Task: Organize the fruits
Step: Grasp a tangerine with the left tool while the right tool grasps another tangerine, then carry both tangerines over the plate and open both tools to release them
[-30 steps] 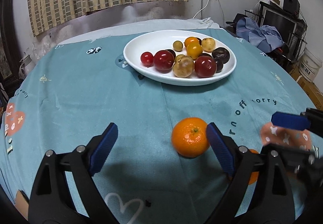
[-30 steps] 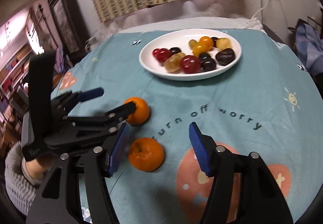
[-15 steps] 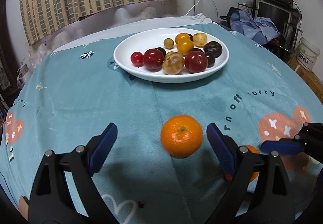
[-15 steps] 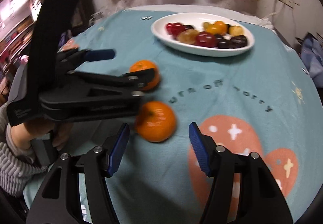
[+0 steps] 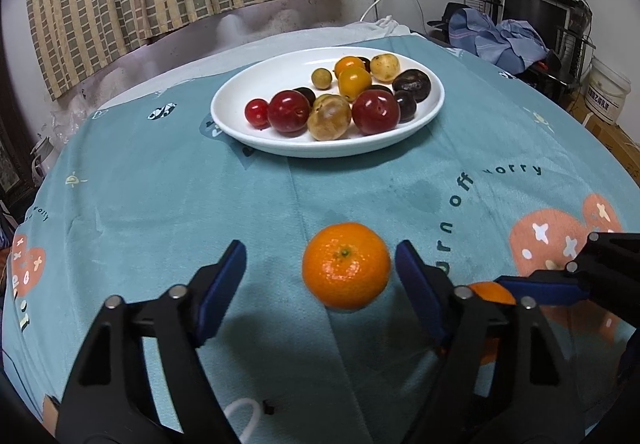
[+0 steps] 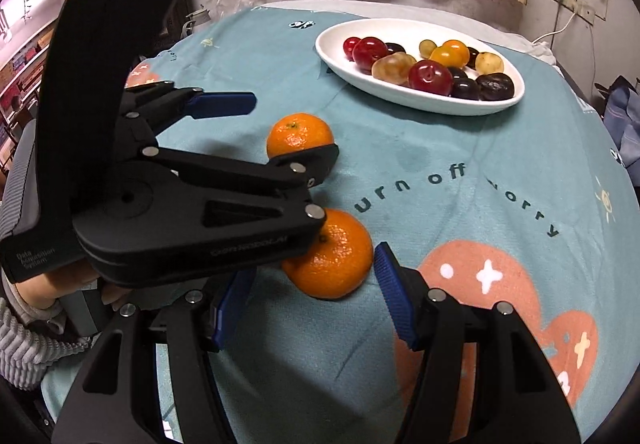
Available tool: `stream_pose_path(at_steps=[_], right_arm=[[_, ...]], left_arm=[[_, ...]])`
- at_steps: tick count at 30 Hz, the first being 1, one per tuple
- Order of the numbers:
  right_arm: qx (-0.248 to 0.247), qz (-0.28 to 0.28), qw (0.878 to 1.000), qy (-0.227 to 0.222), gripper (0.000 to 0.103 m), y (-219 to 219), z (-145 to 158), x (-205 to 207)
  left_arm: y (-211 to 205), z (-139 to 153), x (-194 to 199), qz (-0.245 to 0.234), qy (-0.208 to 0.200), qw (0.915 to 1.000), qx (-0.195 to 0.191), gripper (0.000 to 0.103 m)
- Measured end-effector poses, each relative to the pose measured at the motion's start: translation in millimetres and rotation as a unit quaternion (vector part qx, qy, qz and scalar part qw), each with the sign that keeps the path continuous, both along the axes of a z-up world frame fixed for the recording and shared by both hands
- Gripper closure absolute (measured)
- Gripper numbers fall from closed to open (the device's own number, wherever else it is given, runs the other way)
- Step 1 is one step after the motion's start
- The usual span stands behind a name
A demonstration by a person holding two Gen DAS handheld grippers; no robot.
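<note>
Left gripper (image 5: 320,292) fingers closing around far mandarin (image 5: 346,265), untouched; right gripper (image 6: 308,296) released, straddling near mandarin (image 6: 334,256); next, clamp and carry to plate (image 5: 240,100)

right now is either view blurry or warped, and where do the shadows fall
Left wrist view: sharp, fisheye-bent at black corners; the tangerine and left gripper, jaws closing around it, shadow the tablecloth below. Right wrist view: sharp too; the left gripper's body hides part of the nearer tangerine.

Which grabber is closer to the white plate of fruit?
Left, I think, but only slightly. The left gripper straddles the orange lying nearer the plate, jaws closing. The right gripper straddles the orange farther back.
</note>
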State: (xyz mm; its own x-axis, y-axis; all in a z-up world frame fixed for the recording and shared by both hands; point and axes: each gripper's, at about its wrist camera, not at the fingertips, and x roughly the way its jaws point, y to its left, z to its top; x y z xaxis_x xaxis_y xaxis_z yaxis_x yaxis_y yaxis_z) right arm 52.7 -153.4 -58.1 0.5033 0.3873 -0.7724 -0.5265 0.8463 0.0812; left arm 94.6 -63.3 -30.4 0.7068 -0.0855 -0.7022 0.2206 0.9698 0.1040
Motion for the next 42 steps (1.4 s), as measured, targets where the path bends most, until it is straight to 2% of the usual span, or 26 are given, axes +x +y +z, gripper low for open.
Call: stream_pose_path(at_steps=[7, 8, 9, 13, 16, 18, 21, 25, 27, 30, 31, 34, 35, 37, 38, 40, 42], right_arm=[[-0.001, -0.004, 1.0, 0.004, 0.051, -1, -2, 3], [-0.002, -0.006, 1.0, 0.002, 0.057, -1, -3, 4], [-0.001, -0.008, 1.0, 0.002, 0.057, -2, -3, 5], [0.004, -0.008, 1.0, 0.002, 0.059, -4, -2, 5], [0.011, -0.01, 1.0, -0.013, 0.059, -11, 5, 2], [0.017, -0.018, 1.0, -0.018, 0.059, -21, 14, 5], [0.01, -0.053, 0.998, -0.044, 0.059, -40, 36, 27], [0.038, -0.115, 0.991, -0.065, 0.059, -55, 68, 87], [0.043, -0.134, 0.987, -0.071, 0.059, -50, 72, 116], [0.065, -0.146, 0.986, -0.056, 0.058, -40, 59, 164], [0.072, -0.153, 0.985, -0.041, 0.058, -39, 52, 180], [0.094, -0.179, 0.979, -0.031, 0.042, -45, 46, 193], [0.099, -0.177, 0.978, -0.039, 0.041, -47, 48, 187], [0.089, -0.172, 0.979, -0.055, 0.041, -48, 55, 179], [0.085, -0.179, 0.978, -0.065, 0.041, -51, 61, 171], [0.084, -0.181, 0.976, -0.081, 0.038, -53, 67, 157], [0.061, -0.184, 0.976, -0.096, 0.025, -50, 72, 137]], left_arm=[[-5, -1, -1, -0.013, 0.003, 0.9999, 0.005, 0.043], [-5, -1, -2, -0.019, 0.005, 0.9998, 0.002, 0.051], [-6, -2, -2, -0.026, 0.008, 0.9996, -0.002, 0.056], [-9, -2, -3, -0.027, 0.004, 0.9996, 0.007, 0.057], [0, 8, -5, -0.019, -0.008, 0.9997, -0.013, 0.057], [12, 22, -3, -0.01, -0.014, 0.999, -0.042, 0.058], [25, 45, 22, 0.01, -0.027, 0.9985, -0.047, 0.058], [32, 56, 71, 0.03, -0.019, 0.9973, -0.065, 0.058], [32, 56, 94, 0.037, -0.016, 0.9967, -0.071, 0.058], [26, 45, 132, 0.044, 0.001, 0.9963, -0.073, 0.057], [26, 43, 139, 0.048, 0.004, 0.9961, -0.074, 0.054], [25, 38, 149, 0.051, 0.002, 0.9955, -0.08, 0.03], [26, 40, 148, 0.055, -0.009, 0.9953, -0.079, 0.02], [27, 44, 140, 0.058, -0.027, 0.995, -0.077, 0.009], [28, 46, 136, 0.058, -0.03, 0.9947, -0.08, 0.005], [31, 50, 125, 0.059, -0.031, 0.9938, -0.088, 0.002], [34, 56, 111, 0.056, -0.037, 0.9933, -0.094, 0.002]])
